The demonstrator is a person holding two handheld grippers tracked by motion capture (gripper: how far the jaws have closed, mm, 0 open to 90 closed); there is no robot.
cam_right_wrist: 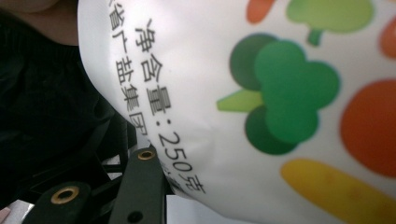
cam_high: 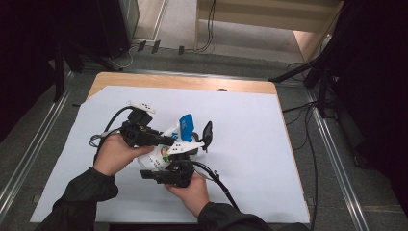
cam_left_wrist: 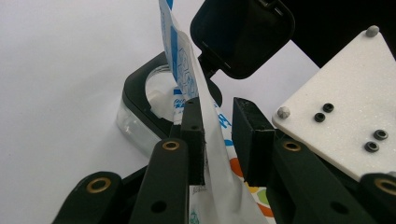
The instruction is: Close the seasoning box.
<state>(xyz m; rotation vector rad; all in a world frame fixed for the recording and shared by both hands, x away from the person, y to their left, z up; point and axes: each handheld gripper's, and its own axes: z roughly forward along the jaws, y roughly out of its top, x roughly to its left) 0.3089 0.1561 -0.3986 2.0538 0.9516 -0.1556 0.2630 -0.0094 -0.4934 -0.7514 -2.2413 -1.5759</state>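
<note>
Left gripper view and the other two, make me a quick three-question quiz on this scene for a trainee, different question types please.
1. True or false: the flip lid of the clear container is closed.
2. In the right gripper view, what is printed on the pouch? A) coloured vegetables B) fish C) stars
3. In the left gripper view, what passes between the jaws of the left gripper?

Key
1. False: the lid stands open above the container's mouth.
2. A.
3. The pouch, whose blue-printed top reaches toward the container's opening.
</note>
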